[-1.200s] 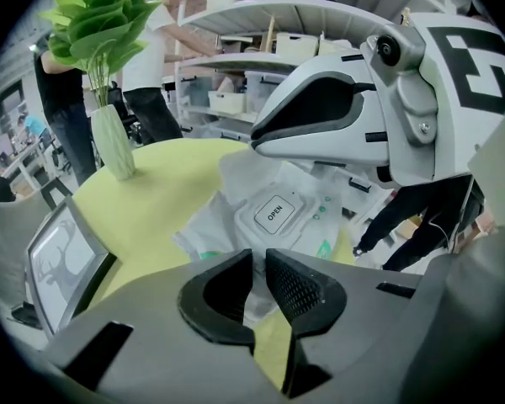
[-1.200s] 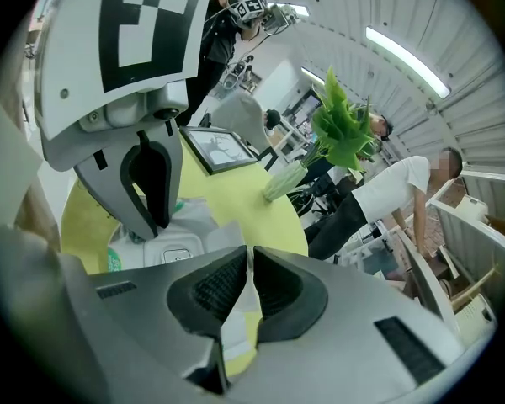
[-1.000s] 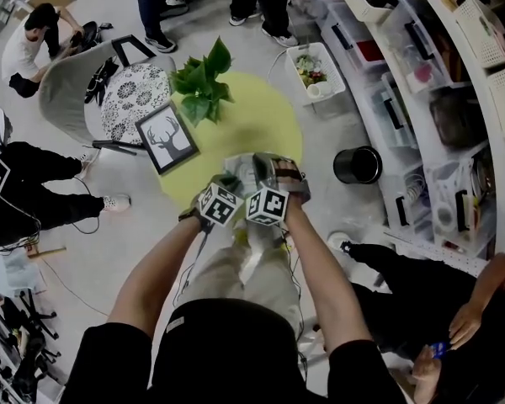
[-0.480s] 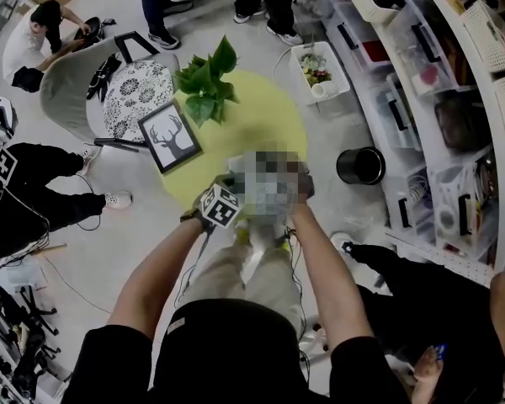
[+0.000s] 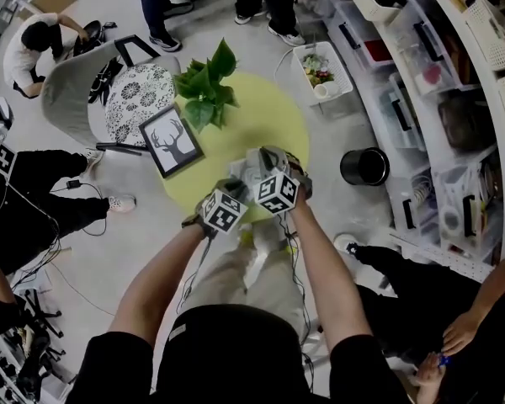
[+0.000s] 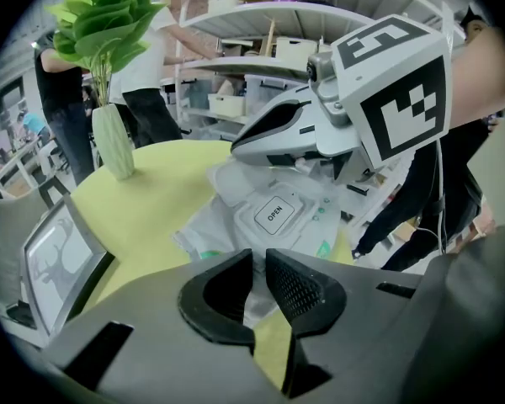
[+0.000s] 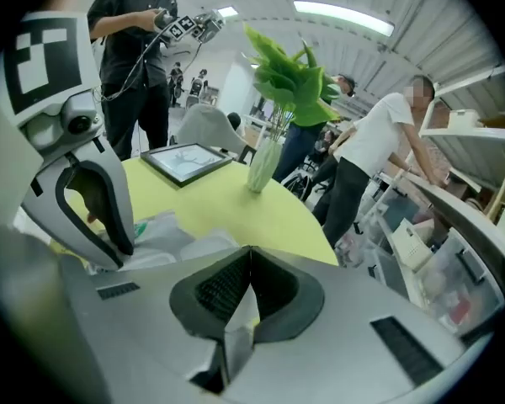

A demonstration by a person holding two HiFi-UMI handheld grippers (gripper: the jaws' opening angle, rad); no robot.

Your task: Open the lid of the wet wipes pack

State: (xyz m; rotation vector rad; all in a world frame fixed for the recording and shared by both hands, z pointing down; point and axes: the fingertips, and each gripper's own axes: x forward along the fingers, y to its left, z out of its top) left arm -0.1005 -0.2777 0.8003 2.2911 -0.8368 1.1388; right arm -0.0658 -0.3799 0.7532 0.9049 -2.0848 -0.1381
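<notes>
Round yellow-green counter, seen from overhead with both grippers working at its near edge. The wet wipes pack lies there between the two tools, its white lid facing up with the "OPEN" label legible and the lid flat and closed. Left gripper: jaws drawn nearly together, a narrow slit remaining, with the pack's near edge of white film caught in that slit. Right gripper: jaws clenched tip to tip on a thin white fold of the pack, having just tightened slightly. From the left gripper view it reaches in over the pack's far end, marker cube uppermost. Also on the counter, well apart from the pack: a leafy plant in a pale ribbed vase, and a framed deer picture lying at the counter's left edge. Several people stand or sit around the counter. Shelving with storage bins runs along the right side of the overhead view.
</notes>
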